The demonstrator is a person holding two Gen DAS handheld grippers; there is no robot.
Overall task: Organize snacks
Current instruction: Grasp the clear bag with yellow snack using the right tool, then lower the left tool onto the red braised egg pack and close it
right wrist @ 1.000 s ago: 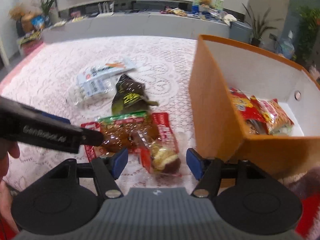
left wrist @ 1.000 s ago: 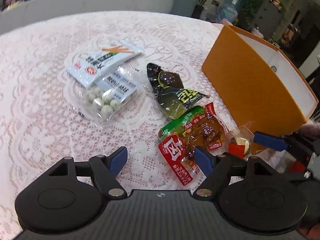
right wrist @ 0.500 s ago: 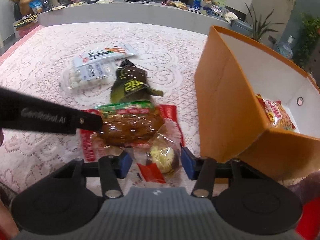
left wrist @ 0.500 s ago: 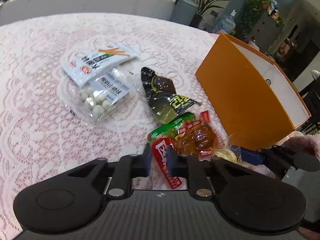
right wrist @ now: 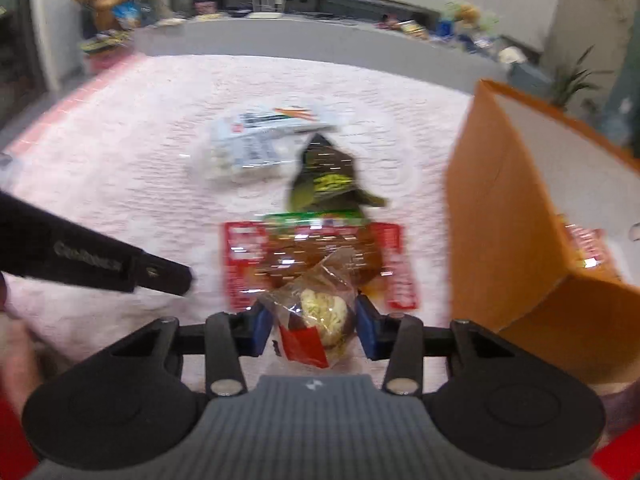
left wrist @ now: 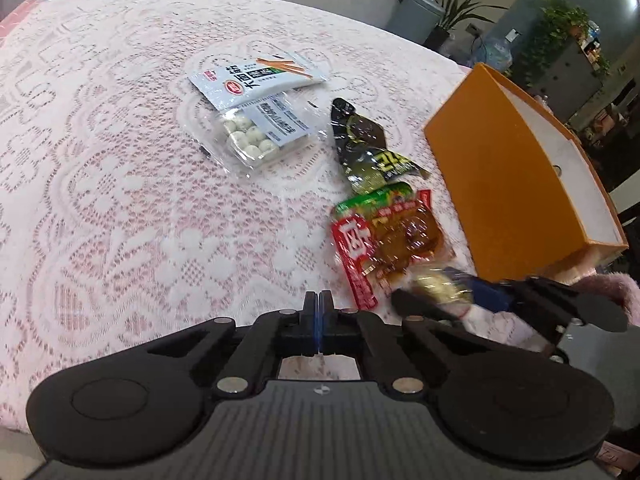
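The orange box (right wrist: 508,216) is standing at the right of the frame, and its near wall could be struck if the load is being carried low. The wrapped pastry (right wrist: 320,320) is being clasped between the partly closed blue pads of the right gripper (right wrist: 316,326), low centre; crinkly film could slip. The left gripper (left wrist: 319,320), bottom centre, is being kept fully closed, empty.

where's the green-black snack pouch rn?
The green-black pouch lies mid-table in the left wrist view, between the clear candy pack and the orange box, just beyond the red-green braised-meat pack.
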